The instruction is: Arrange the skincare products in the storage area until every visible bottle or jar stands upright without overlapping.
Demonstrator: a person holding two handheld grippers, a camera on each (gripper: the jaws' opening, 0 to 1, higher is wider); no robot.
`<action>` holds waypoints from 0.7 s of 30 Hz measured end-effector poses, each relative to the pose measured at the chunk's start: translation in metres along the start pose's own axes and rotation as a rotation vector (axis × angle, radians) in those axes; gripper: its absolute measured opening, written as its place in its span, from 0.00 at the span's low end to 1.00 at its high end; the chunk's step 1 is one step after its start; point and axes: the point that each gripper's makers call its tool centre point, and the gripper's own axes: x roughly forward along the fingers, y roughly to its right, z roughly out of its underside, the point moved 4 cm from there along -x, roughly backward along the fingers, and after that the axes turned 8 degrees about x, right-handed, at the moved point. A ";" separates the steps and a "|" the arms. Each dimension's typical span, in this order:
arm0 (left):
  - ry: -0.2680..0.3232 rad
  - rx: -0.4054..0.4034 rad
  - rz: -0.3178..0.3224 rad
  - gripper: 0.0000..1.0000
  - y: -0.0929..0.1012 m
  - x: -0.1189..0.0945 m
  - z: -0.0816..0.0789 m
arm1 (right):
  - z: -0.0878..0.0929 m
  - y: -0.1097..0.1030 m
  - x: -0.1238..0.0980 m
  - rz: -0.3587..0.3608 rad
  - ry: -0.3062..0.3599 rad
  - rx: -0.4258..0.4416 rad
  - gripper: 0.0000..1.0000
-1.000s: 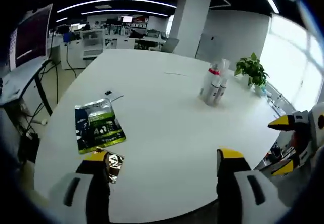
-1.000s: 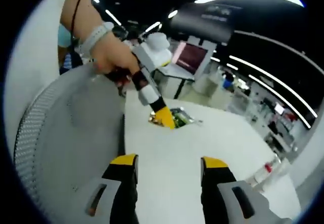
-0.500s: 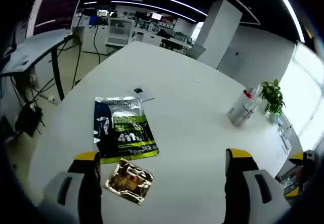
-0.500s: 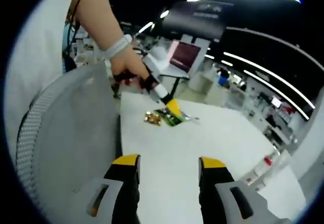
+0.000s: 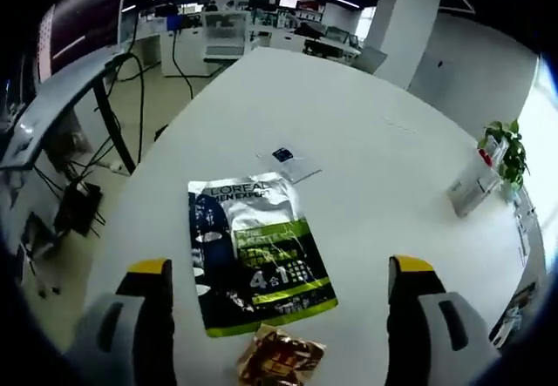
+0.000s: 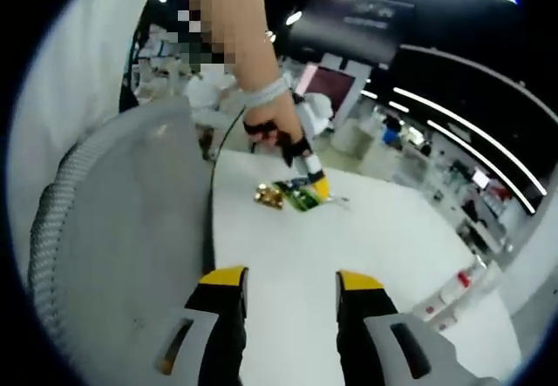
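A green and silver L'Oreal sachet [image 5: 257, 251] lies flat on the white table [image 5: 366, 125], just ahead of my left gripper [image 5: 279, 268], whose jaws stand wide open over it. A small gold packet [image 5: 279, 362] lies between the jaws near the table edge. Pale skincare bottles [image 5: 475, 181] with red trim stand far off at the right. In the right gripper view my right gripper [image 6: 292, 279] is open and empty above the near table edge. Far ahead a hand [image 6: 275, 129] holds the left gripper [image 6: 316, 184] over the sachet [image 6: 301, 197] and the gold packet [image 6: 268, 196]; the bottles [image 6: 453, 294] sit low right.
A small white card [image 5: 288, 161] lies beyond the sachet. A potted plant [image 5: 508, 146] stands behind the bottles. A grey mesh chair back [image 6: 113, 255] rises close on the left of the right gripper. Desks and cables stand off the table's left side.
My left gripper has moved forward over the table and tipped down, so the sachet and gold packet now lie between its jaws. The right gripper has hardly moved.
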 end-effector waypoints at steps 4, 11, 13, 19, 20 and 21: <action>-0.018 0.071 -0.048 0.99 -0.004 0.006 0.000 | 0.002 0.002 0.000 0.010 -0.012 -0.005 0.37; -0.059 0.120 -0.071 0.95 -0.009 0.018 0.000 | 0.004 0.004 0.000 0.025 -0.023 0.002 0.36; -0.066 0.110 -0.076 0.93 -0.012 0.021 0.002 | 0.004 0.005 0.001 0.027 -0.028 0.006 0.35; -0.106 0.118 -0.057 0.92 -0.006 0.030 0.011 | 0.004 0.007 -0.001 0.034 -0.042 0.004 0.34; -0.102 0.172 -0.071 0.92 -0.008 0.031 0.011 | 0.004 0.006 0.000 0.027 -0.041 0.004 0.34; -0.119 0.163 -0.068 0.93 -0.006 0.030 0.013 | 0.004 0.005 0.000 0.022 -0.043 0.004 0.34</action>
